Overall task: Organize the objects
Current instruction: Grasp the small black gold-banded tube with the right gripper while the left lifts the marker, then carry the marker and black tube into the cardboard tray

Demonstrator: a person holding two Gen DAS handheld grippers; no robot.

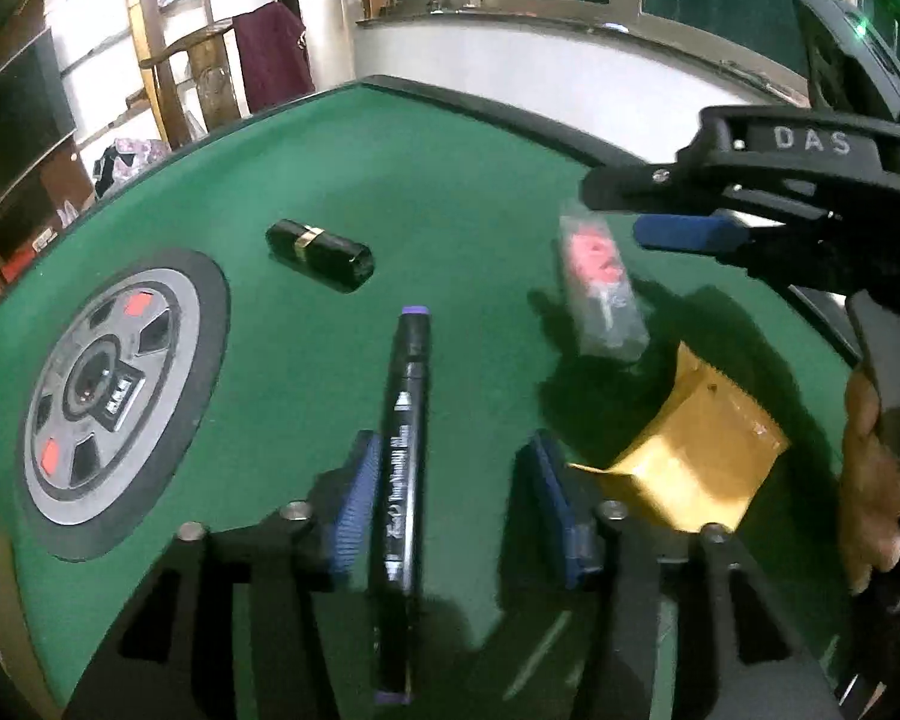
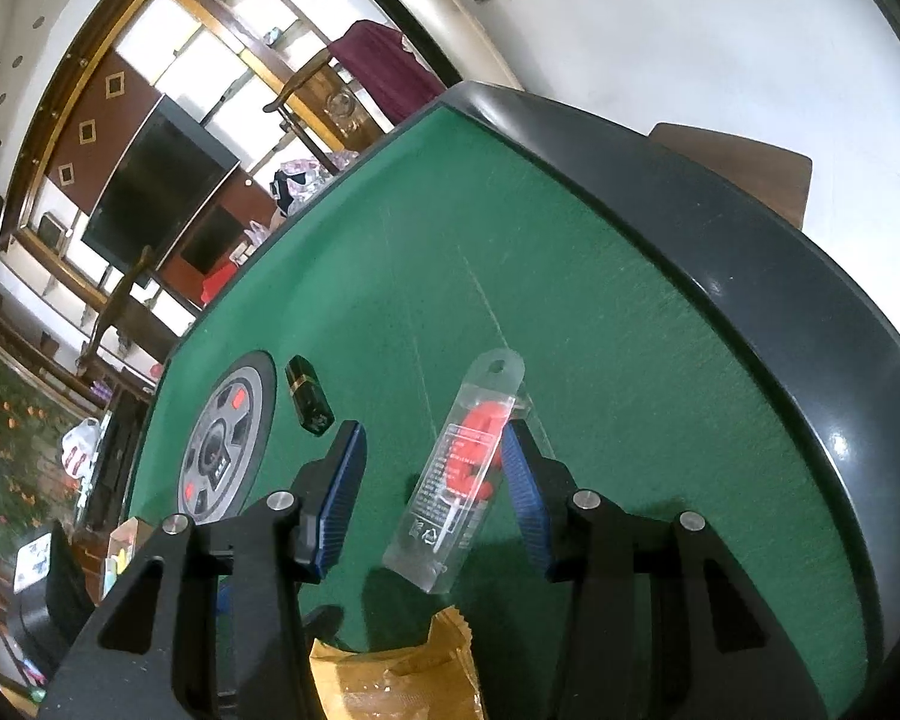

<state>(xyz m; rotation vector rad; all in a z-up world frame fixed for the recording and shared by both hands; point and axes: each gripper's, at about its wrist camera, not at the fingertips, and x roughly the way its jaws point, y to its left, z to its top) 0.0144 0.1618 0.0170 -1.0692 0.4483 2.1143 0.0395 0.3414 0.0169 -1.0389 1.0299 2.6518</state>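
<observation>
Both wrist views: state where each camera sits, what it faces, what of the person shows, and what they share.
Left wrist view: on the left hand-held gripper, facing down at the green table; a black marker lies between its fingers; the right hand-held gripper and a hand show.
Right wrist view: on the right hand-held gripper, facing the clear packet; no body shows.
Shared: packet, black lipstick, gold pouch, table.
</observation>
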